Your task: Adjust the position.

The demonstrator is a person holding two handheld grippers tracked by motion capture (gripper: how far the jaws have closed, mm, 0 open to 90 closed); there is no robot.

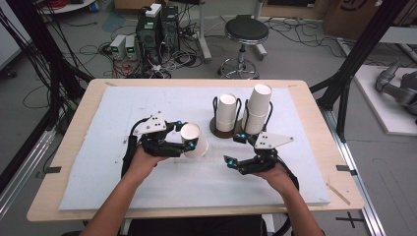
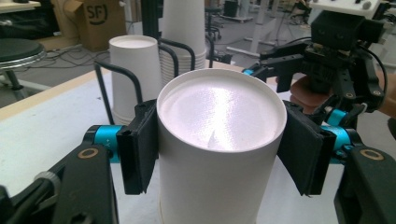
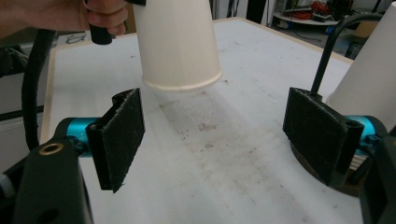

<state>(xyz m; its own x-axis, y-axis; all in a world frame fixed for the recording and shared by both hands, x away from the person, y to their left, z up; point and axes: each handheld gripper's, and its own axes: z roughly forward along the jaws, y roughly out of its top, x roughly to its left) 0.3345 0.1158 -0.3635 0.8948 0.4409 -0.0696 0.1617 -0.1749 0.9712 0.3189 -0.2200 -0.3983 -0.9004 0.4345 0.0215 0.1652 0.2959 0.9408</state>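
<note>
The right tongs [image 1: 238, 149] are hanging wide open and empty just over the bench [image 1: 147, 177]. The left tongs [image 1: 183, 133] are clamping a paper cup [image 1: 194, 140] upside down, lifted off the mat. Beyond, cup stacks [image 1: 257, 114] are standing in a wire holder [image 1: 215, 129]. Judging by this, keeping the squeeze light should avoid crushing the cup's wall.
</note>
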